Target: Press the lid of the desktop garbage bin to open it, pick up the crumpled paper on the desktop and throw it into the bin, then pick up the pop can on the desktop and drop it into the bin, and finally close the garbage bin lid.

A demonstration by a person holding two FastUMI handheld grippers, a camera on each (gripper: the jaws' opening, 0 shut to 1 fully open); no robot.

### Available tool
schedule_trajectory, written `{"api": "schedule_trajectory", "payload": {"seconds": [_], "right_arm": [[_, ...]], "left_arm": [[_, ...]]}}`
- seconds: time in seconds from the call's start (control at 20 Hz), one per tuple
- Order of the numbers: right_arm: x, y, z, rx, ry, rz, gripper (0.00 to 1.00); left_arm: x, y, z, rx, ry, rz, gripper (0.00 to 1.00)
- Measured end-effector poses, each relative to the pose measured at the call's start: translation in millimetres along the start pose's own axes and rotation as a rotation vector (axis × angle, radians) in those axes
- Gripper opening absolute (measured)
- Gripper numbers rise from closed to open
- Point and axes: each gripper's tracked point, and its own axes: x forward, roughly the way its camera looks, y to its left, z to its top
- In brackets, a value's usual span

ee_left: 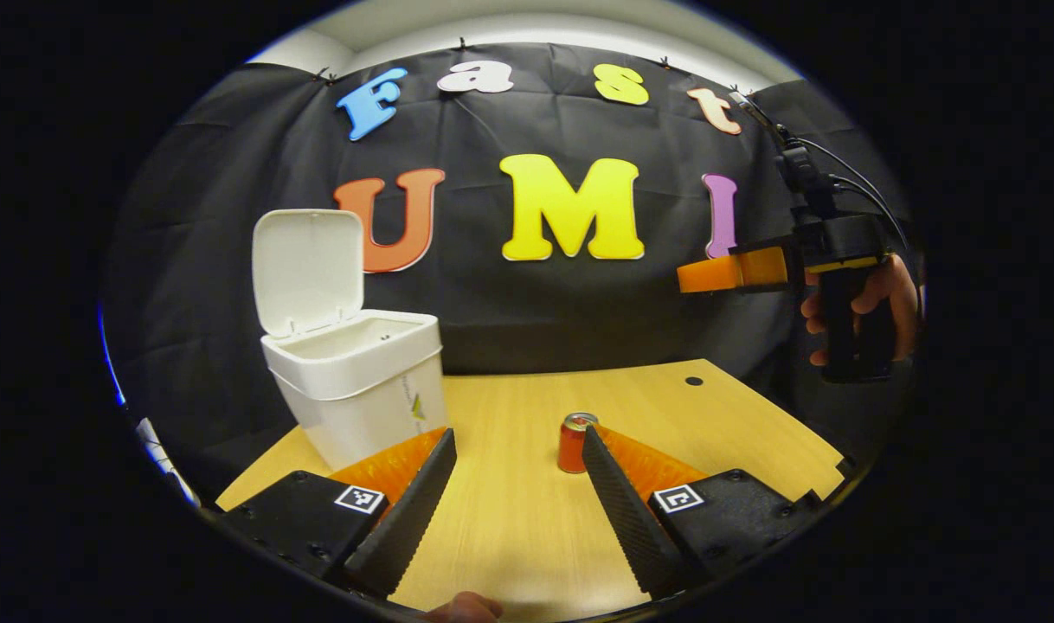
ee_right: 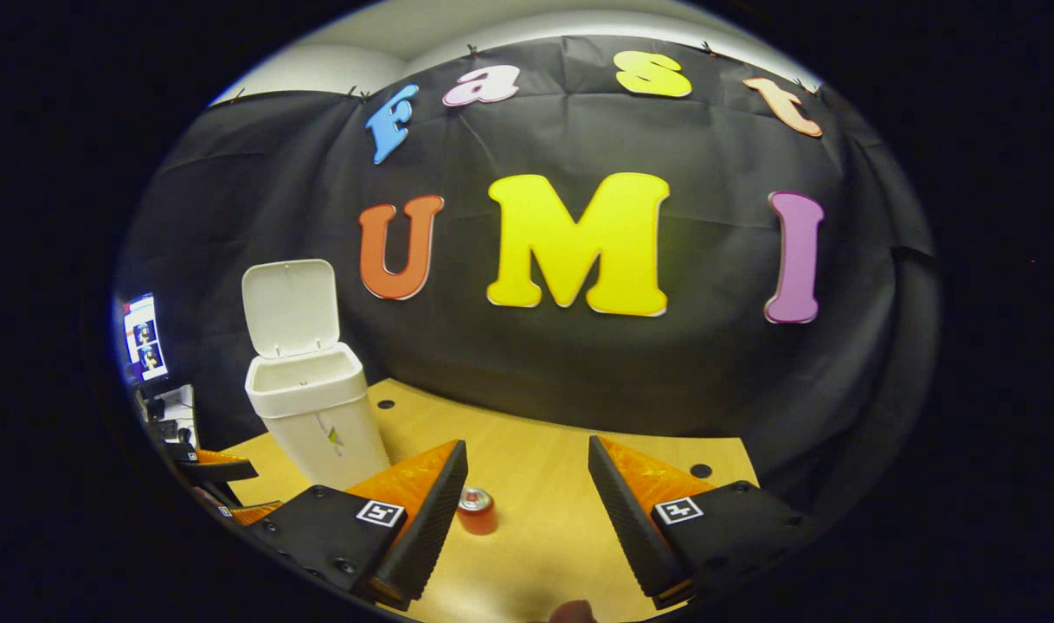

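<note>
Between the spread fingers of the right gripper (ee_right: 527, 510), which are standing wide apart and gripping nothing, the pop can (ee_right: 476, 510) is standing upright on the desk (ee_right: 544, 554), close to the inner finger. The left gripper (ee_left: 518, 502) is likewise gaping and empty, with the can just beside one finger. For a good pickup, I judge the right gripper should centre on the can before closing squarely on its sides. Farther back, the bin (ee_right: 315, 415) is waiting with its lid (ee_right: 289, 307) raised.
</note>
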Motion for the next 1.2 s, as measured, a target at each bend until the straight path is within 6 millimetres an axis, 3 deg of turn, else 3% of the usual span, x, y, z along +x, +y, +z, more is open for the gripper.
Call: {"api": "schedule_trajectory", "payload": {"seconds": [0.25,0.45,0.65,0.95,1.2], "right_arm": [[-44,-54,-49,0.069,0.075,-0.087,0.87],[-67,-79,-83,0.06,0.134,-0.145,0.89],[-79,-91,-105,0.047,0.18,-0.17,0.89],[-81,-89,-128,0.047,0.245,-0.155,0.89],[-87,-105,-148,0.073,0.3,-0.179,0.89]], "left_arm": [[45,-38,-33,0.026,0.047,-0.087,0.97],[73,-55,-61,0.031,0.077,-0.119,0.98],[98,-56,-82,0.02,0.092,-0.09,0.98],[150,-61,-114,-0.02,0.139,-0.07,0.97],[183,-58,-138,-0.04,0.181,-0.041,0.98]]}}
